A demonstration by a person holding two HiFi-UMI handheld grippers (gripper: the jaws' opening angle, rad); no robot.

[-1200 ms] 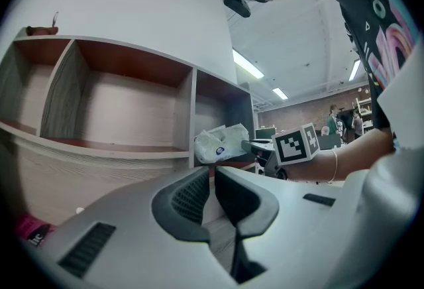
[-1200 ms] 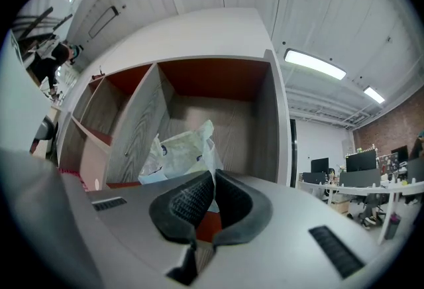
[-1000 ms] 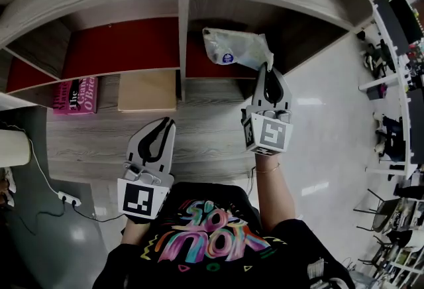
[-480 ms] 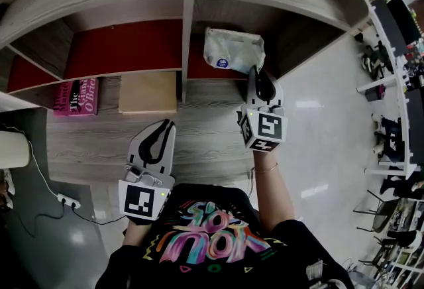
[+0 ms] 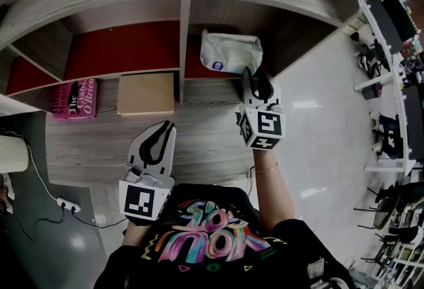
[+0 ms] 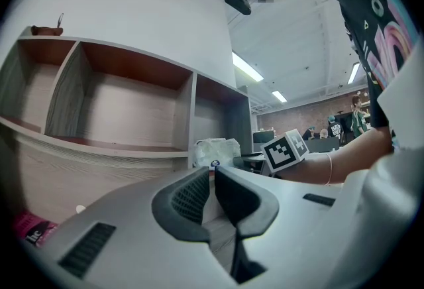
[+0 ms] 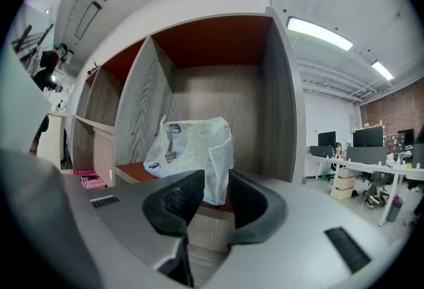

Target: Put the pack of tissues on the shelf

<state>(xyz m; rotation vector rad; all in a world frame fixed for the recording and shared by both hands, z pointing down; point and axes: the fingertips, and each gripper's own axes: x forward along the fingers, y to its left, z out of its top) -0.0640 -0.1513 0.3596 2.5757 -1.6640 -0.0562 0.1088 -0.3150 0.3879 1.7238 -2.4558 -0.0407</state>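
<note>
The pack of tissues [image 5: 230, 52] is lying in the shelf [image 5: 119, 49] compartment right of the vertical divider [image 5: 183, 42], its round blue label too small to read, with open room on either side. The right gripper [image 5: 256, 77] is hovering just before it, its jaws having just been opening, now apart and pressing nothing; the left gripper [image 5: 163, 128] is hanging lower, jaws together and empty. A pink book [image 5: 76, 97], its lettering only partly legible, and a tan box [image 5: 147, 92] are lying below the left compartment.

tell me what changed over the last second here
The right claw lowered the pack of tissues onto the shelf and let go; its jaws have just been opening and now stand apart at the pack's near corner. The left claw and pink book stayed put.
</note>
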